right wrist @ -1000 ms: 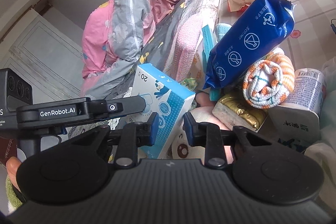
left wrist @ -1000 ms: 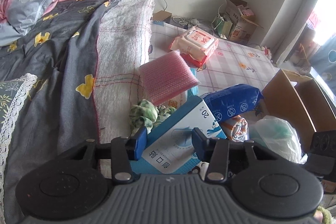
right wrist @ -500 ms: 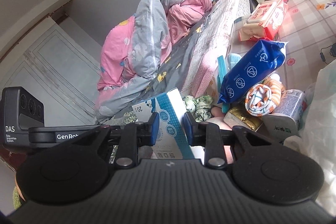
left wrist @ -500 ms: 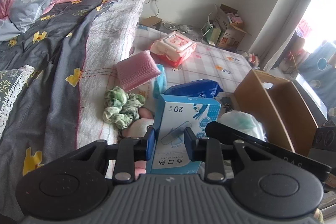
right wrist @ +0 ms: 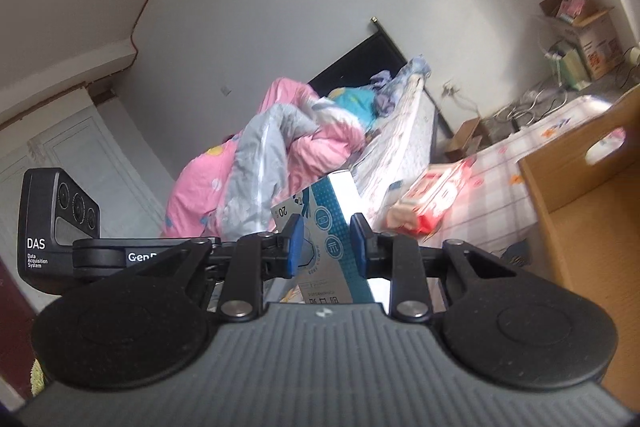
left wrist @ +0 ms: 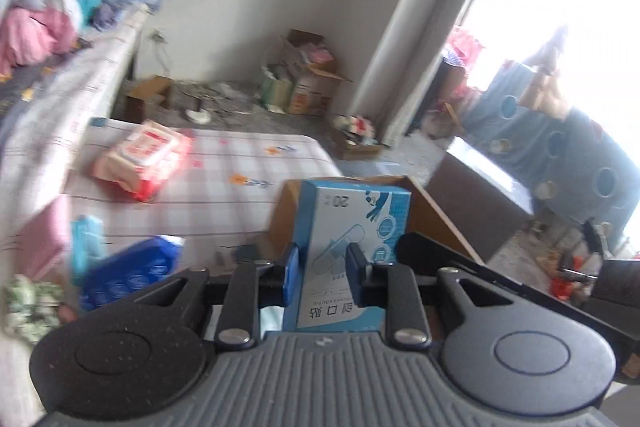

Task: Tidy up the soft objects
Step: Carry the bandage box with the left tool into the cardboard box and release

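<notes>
Two grippers hold one box between them, lifted clear of the clutter below. Largest to smallest, as seen from your tools:

Bed [right wrist: 404, 151]: ahead of your right gripper and off to the far left of your left one, piled with pink and grey bedding [right wrist: 256, 179].

Checked sheet [left wrist: 224, 163]: spread ahead of and below your left gripper, to its left.

Wooden crate [left wrist: 432, 219]: directly ahead of your left gripper, behind the box; from your right gripper it stands close on the right [right wrist: 580, 195], its handle slot visible.

Wipes pack [left wrist: 144, 155], red and white: ahead and well to the left of your left gripper; just right of your right gripper's tips [right wrist: 432, 199], lying on the sheet.

Blue pouch [left wrist: 128, 271]: low on the left of your left gripper, blurred.

Box [left wrist: 352, 239], blue and white, marked 20: upright between both pairs of pads, in front of the crate's near wall.

Left gripper [left wrist: 322, 277]: its jaws have just been closing and are now clamped on the box, one blue pad on each side face.

Right gripper [right wrist: 326, 247]: clamped on the same box [right wrist: 328, 223], pads pressed against its faces; your left tool's camera arm [right wrist: 60, 227] lies just beside it on the left.
</notes>
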`<action>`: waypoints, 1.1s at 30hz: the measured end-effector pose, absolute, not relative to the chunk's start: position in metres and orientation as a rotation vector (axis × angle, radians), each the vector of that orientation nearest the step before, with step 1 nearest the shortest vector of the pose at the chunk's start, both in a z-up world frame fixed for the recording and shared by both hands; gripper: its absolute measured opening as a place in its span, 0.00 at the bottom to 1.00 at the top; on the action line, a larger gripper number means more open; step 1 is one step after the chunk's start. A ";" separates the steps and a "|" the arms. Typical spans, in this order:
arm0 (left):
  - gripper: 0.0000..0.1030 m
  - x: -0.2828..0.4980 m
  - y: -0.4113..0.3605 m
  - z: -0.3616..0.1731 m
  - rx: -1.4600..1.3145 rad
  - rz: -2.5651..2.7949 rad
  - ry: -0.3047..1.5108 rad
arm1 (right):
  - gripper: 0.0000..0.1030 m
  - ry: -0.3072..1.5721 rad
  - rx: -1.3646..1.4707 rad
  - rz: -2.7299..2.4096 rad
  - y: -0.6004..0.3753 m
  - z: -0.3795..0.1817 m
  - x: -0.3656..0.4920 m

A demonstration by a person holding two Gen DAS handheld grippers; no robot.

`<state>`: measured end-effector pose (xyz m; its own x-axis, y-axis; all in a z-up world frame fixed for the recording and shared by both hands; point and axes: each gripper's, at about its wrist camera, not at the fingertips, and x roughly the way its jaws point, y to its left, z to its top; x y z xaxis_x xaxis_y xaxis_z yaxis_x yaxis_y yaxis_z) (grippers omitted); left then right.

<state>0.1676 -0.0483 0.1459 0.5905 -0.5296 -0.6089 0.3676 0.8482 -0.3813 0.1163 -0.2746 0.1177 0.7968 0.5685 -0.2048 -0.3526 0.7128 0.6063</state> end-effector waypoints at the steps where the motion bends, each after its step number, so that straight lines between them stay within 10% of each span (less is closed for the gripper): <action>1: 0.17 0.180 -0.064 0.143 -0.252 -0.579 0.817 | 0.24 0.406 0.597 0.535 -0.289 0.120 0.121; 16: 0.28 0.283 -0.124 0.051 -0.260 -0.543 0.968 | 0.24 0.748 0.676 0.178 -0.464 0.035 0.221; 33: 0.72 0.225 -0.056 0.062 -0.170 -0.420 0.837 | 0.37 1.273 0.498 0.046 -0.422 -0.074 0.324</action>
<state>0.2250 -0.0564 0.0619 0.5937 -0.4256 -0.6829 0.2938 0.9048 -0.3084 0.3241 -0.4216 -0.0744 0.3076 0.3033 -0.9019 0.2378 0.8933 0.3815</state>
